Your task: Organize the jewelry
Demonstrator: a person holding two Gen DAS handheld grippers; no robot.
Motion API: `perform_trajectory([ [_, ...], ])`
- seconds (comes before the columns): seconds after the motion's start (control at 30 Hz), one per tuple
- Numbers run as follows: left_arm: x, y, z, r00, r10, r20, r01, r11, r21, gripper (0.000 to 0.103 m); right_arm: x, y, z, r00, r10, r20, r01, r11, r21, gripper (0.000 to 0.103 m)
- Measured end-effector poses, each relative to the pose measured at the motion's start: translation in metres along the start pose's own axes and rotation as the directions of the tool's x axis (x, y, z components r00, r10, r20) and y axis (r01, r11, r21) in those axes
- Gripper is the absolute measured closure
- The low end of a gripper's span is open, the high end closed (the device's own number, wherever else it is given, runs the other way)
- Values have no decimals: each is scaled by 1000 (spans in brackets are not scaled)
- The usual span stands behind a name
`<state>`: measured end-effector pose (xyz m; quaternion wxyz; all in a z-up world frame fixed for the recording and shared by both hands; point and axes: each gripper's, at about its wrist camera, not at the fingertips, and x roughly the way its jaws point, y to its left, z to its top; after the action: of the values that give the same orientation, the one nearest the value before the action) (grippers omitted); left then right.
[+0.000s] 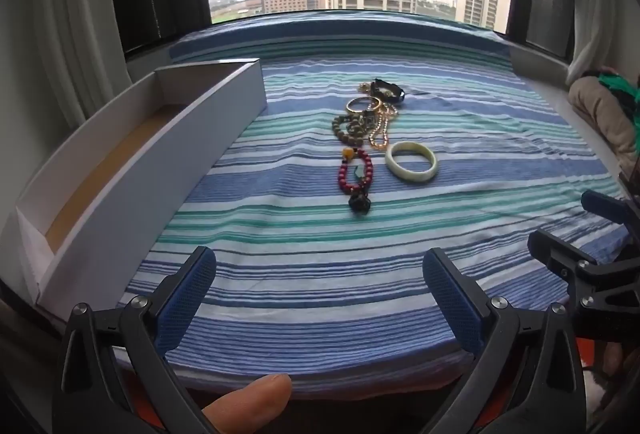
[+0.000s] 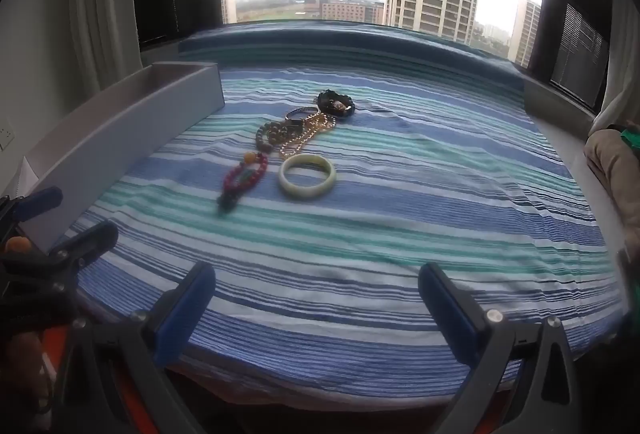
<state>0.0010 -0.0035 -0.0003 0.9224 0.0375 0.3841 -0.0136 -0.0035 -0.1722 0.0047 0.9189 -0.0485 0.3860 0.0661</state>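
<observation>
I see both my left gripper (image 1: 320, 298) and right gripper (image 2: 316, 308) spread wide, holding nothing. Ahead of both, well apart on the striped cloth (image 1: 440, 234): a smooth pale bangle (image 1: 411, 159), red beads (image 1: 355, 170), perhaps a gold chain (image 1: 380, 132).

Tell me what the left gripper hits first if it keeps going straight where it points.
Probably the bare striped cloth: the left gripper, jaws open, tilts down at it, short of the red bead bracelet. Depth is unclear.
</observation>
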Motion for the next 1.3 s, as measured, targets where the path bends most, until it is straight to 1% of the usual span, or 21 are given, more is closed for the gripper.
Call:
perform_trajectory([
  [0.03, 0, -2, 0, 1000, -1, -1, 1, 1000, 3, 0, 0, 0, 0, 1000, 1, -1, -1, 1000, -1, 0],
  [0.07, 1, 2, -1, 1000, -17, -1, 17, 1000, -15, 0, 0, 0, 0, 1000, 2, -3, -2, 1000, -1, 0],
  [0.23, 1, -4, 1, 1000, -30, -4, 30, 999, -14, 0, 2, 6, 1, 1000, 7, -4, -7, 1000, -8, 0],
  [0.3, 3, 7, -1, 999, -42, -5, 41, 998, -54, 0, 3, 7, 1, 1000, 11, -7, -11, 1000, -7, 0],
  [0.37, 3, 9, -1, 999, -46, -6, 46, 997, -58, 0, 2, 5, 0, 1000, 17, -11, -17, 1000, -4, 0],
  [0.53, 1, 7, 0, 999, -43, -6, 43, 998, -51, 0, 3, 4, 0, 1000, 17, -16, -17, 1000, 3, 0],
  [0.8, 6, 5, -4, 998, -54, -31, 52, 998, -47, 0, 5, 3, -2, 999, 22, -24, -22, 1000, 6, 0],
  [1.3, 6, 5, -4, 998, -57, -35, 55, 997, -44, 0, 5, 6, -1, 1000, 14, -24, -14, 1000, -1, 0],
])
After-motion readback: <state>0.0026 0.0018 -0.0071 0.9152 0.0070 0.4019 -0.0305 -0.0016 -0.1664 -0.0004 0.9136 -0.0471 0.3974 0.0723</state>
